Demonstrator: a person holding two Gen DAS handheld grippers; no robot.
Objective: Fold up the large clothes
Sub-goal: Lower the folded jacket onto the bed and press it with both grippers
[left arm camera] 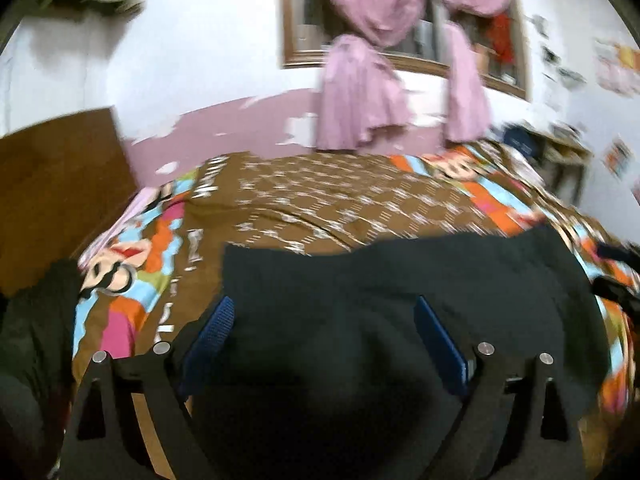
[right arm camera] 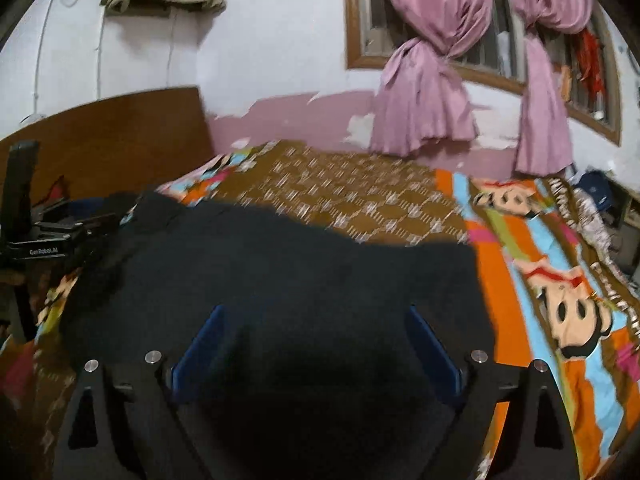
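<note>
Left tool [left arm camera: 324,320] first: its blue pads [left arm camera: 212,332] stand wide apart, released, nothing pinched, and the black garment [left arm camera: 400,280] lies spread just ahead of and beneath it on the bed [left arm camera: 340,204]. The left pad sits right at the cloth's left edge, the other over its middle. My read is that a fold has just been laid down, so the tool has let go so that the fabric settles flat.

Across to the right tool [right arm camera: 314,324]: same picture, jaws gaping, nothing clamped, the black garment dark and flat between and beyond the pads. Its right border runs just outside the right pad, against the cartoon-print bedsheet [right arm camera: 560,300].

Off to this tool's left, the other gripper body shows near the wooden headboard [right arm camera: 120,136]. Both tools sit low over the near hem, probably ready to pick the next edge.
</note>
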